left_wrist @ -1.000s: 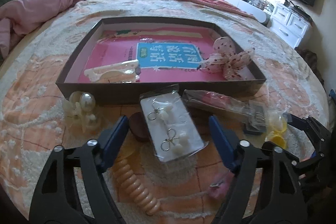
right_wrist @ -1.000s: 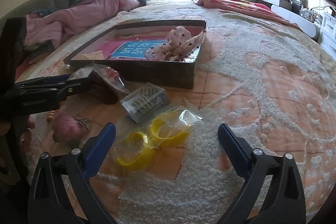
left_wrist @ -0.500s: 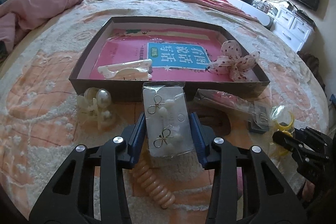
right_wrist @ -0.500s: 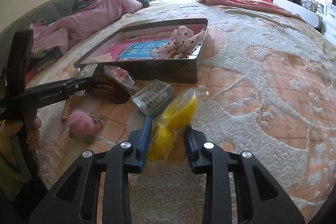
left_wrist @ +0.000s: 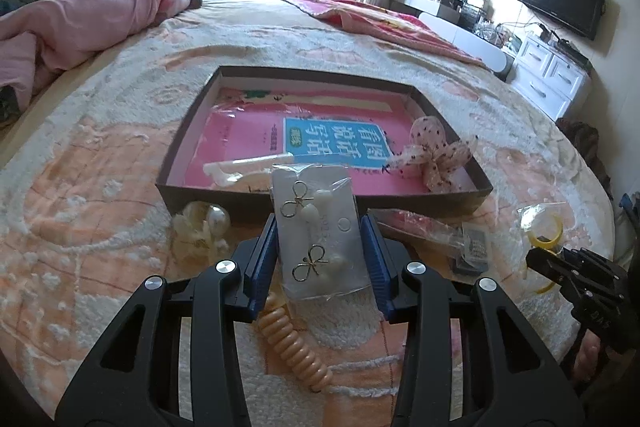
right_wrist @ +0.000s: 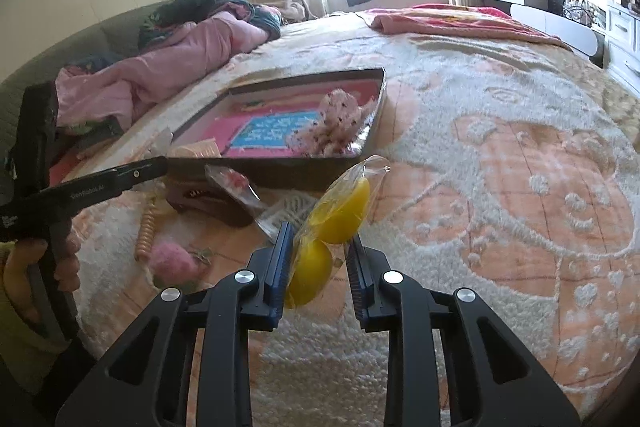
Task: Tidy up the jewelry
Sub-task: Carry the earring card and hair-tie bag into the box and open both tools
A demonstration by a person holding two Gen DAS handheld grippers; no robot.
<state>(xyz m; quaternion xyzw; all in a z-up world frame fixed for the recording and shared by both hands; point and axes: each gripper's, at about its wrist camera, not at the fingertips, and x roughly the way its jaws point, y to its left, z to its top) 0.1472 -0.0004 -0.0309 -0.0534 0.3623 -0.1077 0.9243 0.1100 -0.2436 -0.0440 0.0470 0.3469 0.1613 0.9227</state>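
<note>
My left gripper (left_wrist: 319,251) is shut on a clear earring packet (left_wrist: 316,203) with a white card and two bow earrings, held just above the bedspread in front of the dark shallow box (left_wrist: 188,187). My right gripper (right_wrist: 320,239) is shut on a clear bag of yellow rings (right_wrist: 340,207), lifted off the bed and tilted up to the right. The box (right_wrist: 288,171) has a pink book on its floor, with a polka-dot bow (left_wrist: 436,155) and a white hair clip (left_wrist: 248,167) inside. The right gripper (left_wrist: 576,267) also shows at the far right of the left wrist view.
On the bedspread before the box lie a pearl hair ornament (left_wrist: 204,223), a beige coil hair tie (left_wrist: 296,343), a brown claw clip (right_wrist: 212,203), a pink pompom (right_wrist: 176,263), a packet with something pink (left_wrist: 416,223) and a small clear case (left_wrist: 474,247). A pink blanket (left_wrist: 80,27) is piled at the far left.
Both grippers went from wide open to shut, the left on the earring packet and the right on the yellow ring bag. Both have lifted their packets off the bedspread.
</note>
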